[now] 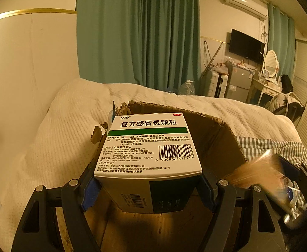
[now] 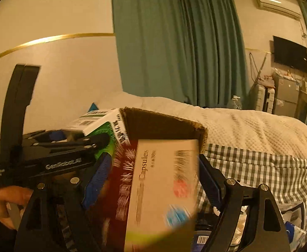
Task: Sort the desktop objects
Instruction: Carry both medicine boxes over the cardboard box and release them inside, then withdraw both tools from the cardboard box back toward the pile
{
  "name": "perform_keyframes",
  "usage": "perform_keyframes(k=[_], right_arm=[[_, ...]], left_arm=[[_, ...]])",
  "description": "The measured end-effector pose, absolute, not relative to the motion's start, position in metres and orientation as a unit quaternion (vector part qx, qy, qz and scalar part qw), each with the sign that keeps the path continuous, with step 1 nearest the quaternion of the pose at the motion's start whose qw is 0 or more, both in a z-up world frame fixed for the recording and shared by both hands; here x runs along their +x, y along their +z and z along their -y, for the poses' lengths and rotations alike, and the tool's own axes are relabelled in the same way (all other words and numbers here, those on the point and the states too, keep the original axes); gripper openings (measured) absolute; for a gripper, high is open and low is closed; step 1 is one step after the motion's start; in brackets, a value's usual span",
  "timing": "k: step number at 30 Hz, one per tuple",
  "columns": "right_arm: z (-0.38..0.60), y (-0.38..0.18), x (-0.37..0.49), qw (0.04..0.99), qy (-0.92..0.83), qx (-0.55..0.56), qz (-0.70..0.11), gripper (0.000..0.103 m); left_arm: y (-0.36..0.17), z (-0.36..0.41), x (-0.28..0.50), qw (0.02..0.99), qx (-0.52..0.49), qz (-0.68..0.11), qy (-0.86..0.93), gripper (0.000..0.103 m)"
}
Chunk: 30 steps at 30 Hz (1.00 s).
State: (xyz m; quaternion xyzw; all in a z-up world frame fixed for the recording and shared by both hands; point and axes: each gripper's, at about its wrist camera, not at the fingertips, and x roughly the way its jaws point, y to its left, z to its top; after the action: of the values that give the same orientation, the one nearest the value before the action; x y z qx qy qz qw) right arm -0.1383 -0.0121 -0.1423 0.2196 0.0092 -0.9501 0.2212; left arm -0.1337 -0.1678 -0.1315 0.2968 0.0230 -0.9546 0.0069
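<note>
Cartons ride over the torn box (image 1: pixel 216 134) on the bed (image 1: pixel 54 130), ready for dropping in: left claw (image 1: pixel 148 191) pinches the green-striped carton (image 1: pixel 151 142); right claw (image 2: pixel 151 180) clamps the capsule carton (image 2: pixel 163 180).

Medicine box (image 1: pixel 149 147): smooth printed card, slight sheen. Carton (image 1: pixel 212 138): rough matt corrugated cardboard, torn edges. Bed cover (image 1: pixel 54 130): waffle-textured cloth. Claw pads (image 1: pixel 90 191): blue plastic w/ matt black arms, metal rivets.
</note>
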Motion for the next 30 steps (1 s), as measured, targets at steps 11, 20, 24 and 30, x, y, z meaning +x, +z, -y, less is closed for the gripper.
perform_keyframes(k=[11,20,24,30], right_arm=[[0.022,-0.148,-0.128,0.220,-0.952,0.209,-0.042,0.092],[0.001,-0.120,-0.113,0.192,-0.966,0.171,-0.027,0.095],[-0.008,-0.104,-0.102,0.177,-0.972,0.149,-0.023,0.097],[-0.025,-0.081,-0.089,0.142,-0.982,0.125,-0.017,0.103]], left_arm=[[-0.125,0.173,-0.129,0.005,0.289,-0.037,-0.957,0.086],[-0.098,0.171,-0.109,0.003,0.249,-0.038,-0.968,0.096],[-0.082,0.170,-0.095,0.002,0.224,-0.045,-0.974,0.103],[-0.063,0.169,-0.073,0.001,0.187,-0.074,-0.980,0.103]])
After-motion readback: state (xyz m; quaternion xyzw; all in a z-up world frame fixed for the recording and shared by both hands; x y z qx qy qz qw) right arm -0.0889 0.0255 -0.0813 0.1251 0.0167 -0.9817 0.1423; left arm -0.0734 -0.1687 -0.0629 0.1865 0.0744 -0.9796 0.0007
